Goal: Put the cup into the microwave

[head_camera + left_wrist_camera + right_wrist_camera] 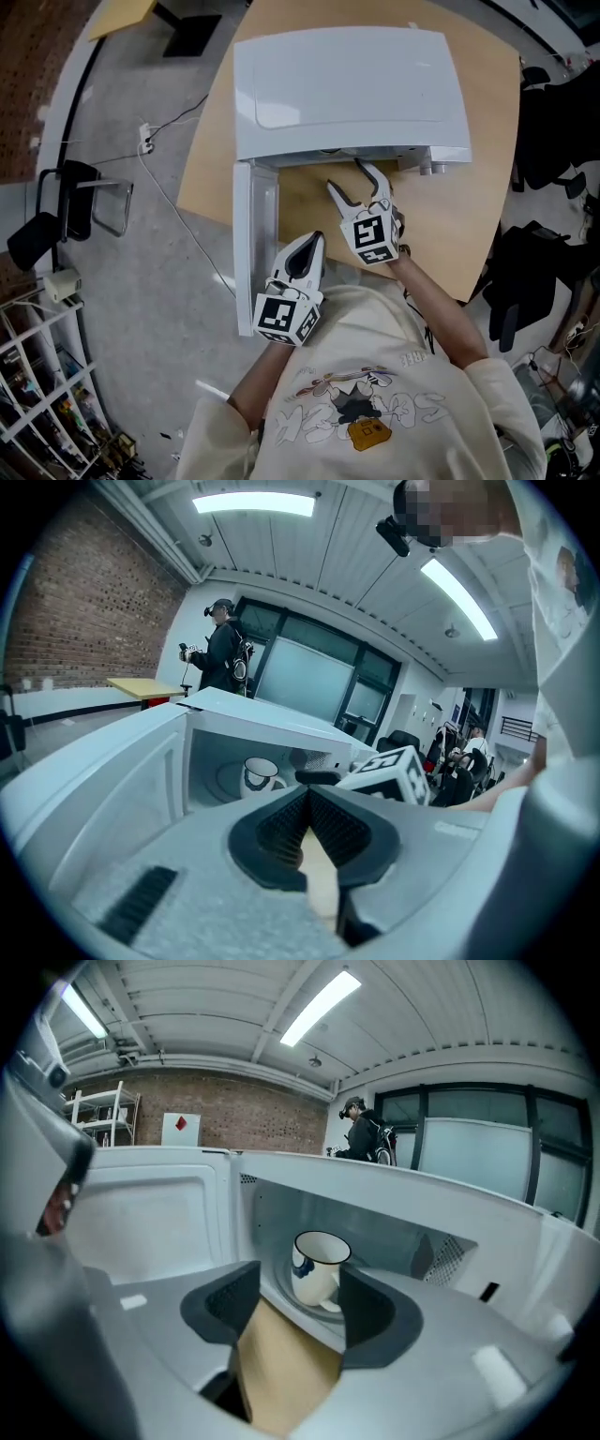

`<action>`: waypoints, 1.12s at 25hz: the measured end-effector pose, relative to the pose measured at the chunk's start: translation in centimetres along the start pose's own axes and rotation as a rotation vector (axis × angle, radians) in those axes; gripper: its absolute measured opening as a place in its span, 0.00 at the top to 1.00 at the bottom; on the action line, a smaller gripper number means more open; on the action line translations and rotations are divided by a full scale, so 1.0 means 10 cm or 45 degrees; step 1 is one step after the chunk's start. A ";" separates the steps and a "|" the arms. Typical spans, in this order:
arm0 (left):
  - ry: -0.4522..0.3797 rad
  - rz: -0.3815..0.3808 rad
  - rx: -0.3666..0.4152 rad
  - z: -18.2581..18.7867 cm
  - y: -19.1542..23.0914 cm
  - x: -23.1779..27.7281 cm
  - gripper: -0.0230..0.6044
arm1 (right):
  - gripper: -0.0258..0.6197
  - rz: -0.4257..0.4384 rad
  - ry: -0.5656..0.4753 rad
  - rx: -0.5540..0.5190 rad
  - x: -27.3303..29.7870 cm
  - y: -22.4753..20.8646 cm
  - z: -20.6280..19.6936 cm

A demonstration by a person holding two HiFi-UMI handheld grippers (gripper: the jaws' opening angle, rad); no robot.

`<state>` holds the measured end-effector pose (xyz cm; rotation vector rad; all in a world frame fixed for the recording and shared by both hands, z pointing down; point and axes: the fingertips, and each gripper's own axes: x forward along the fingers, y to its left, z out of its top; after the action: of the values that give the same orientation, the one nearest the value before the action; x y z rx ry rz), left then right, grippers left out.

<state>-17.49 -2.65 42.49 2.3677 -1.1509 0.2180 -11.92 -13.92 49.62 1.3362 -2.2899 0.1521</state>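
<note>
Looks like the cup is already standing upright on the turntable inside the microwave, so the placing bit seems done. The right gripper hangs just outside the opening over the desk, jaws apart and empty, tipped slightly down toward the cup. The left gripper is closed on nothing beside the open door at the desk's left edge. Next up is probably swinging that door shut, once the right gripper is clear.

Left tool closed; right tool parted, empty.
</note>
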 end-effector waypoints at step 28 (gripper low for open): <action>0.077 -0.123 0.075 -0.22 -0.59 0.56 0.96 | 0.95 -0.067 0.040 0.352 -1.78 -0.08 -0.65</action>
<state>-9.23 -2.38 44.18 2.4437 -1.0125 0.2924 -1.72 1.88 47.06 1.5152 -2.2665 0.4839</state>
